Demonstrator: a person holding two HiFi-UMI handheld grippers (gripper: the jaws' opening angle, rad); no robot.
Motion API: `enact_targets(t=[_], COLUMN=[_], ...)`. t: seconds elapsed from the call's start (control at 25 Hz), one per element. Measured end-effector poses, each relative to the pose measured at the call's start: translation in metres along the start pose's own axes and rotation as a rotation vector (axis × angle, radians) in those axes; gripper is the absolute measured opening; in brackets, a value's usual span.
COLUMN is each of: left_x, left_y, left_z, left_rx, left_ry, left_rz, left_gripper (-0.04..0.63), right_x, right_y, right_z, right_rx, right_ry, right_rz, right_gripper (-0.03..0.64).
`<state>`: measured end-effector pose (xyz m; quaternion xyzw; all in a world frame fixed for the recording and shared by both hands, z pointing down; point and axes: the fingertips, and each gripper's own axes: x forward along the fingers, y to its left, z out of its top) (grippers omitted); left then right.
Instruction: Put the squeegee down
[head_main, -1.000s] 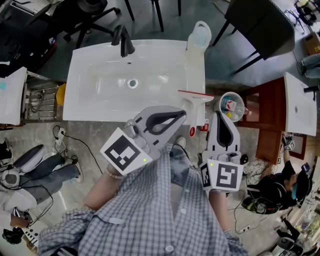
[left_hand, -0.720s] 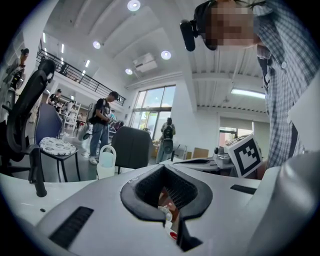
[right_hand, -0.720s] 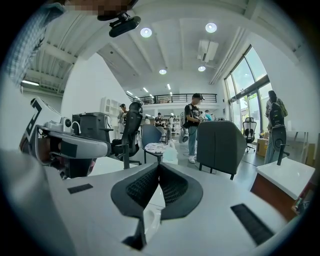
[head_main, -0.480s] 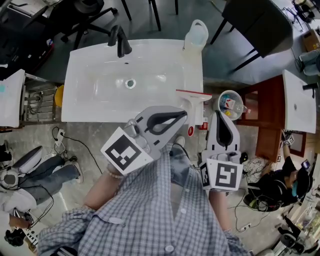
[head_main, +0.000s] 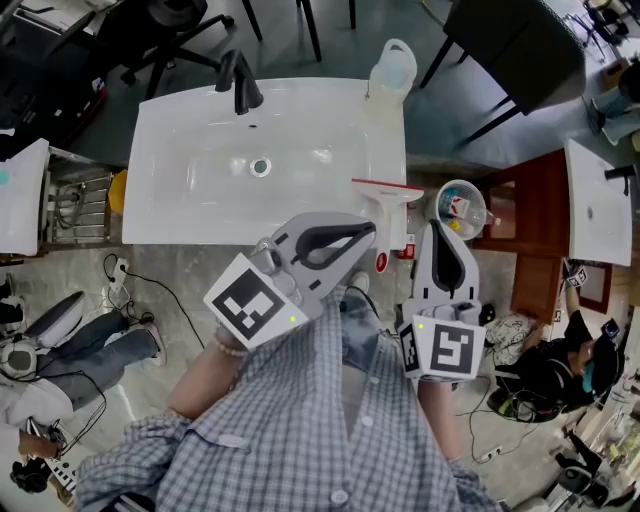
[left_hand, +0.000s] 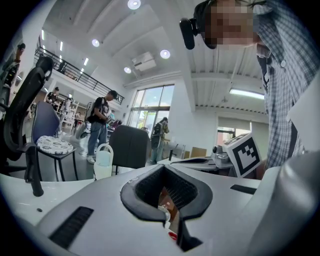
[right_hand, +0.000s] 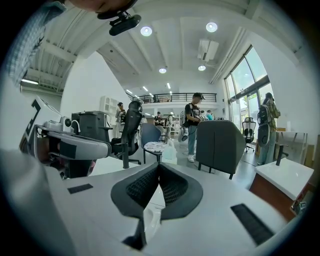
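Squeegee (head_main: 385, 205), head view: it lies flat on the right rim of the white sink (head_main: 160, 120). Its long axis runs away from me, with the red-edged blade at the far end, crosswise, and the white plastic handle pointing back toward me. It sits between my two claws. The left gripper (head_main: 362, 232) has its tip just beside the handle, on the handle's left. The right gripper (head_main: 441, 232) stands a little farther off on the other side, so I judge the left the nearer. Neither claw grips it, and I judge it already set down. The sink looks glossy and hard. A dark tap (head_main: 240, 80) stands at its back edge and a pale plastic jug (head_main: 392, 70) at its far right corner.

Left gripper view: the left gripper (left_hand: 164, 172) has its smooth grey jaws drawn together, ribbed dark pads meeting, with nothing pinched. A scrap of white and red shows through the slot below, which I cannot identify. The jug (left_hand: 102, 162) stands ahead.

Right gripper view: the right gripper (right_hand: 159, 167) is likewise closed and empty, its pads touching along a thin seam. The jug (right_hand: 169, 152) lies straight ahead.
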<state>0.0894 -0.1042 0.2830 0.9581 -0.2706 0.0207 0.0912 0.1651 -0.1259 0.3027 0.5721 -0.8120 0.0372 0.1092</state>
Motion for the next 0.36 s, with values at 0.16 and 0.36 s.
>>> enact_targets(t=[0.16,0.36], left_x=[-0.0005,0.0011], left_y=[0.001,-0.001], left_z=[-0.0014,-0.0014], left_rx=[0.002,0.006], left_ry=[0.003,0.006], left_rz=[-0.002,-0.006], left_gripper=[0.006,0.006], right_x=[0.0003,-0.0004], right_y=[0.0011,-0.0002], right_z=[-0.0025,-0.0039], right_rx=[-0.004,-0.008], right_ry=[0.006,0.012], right_rz=[0.0,-0.001], right_gripper=[0.009,0.009])
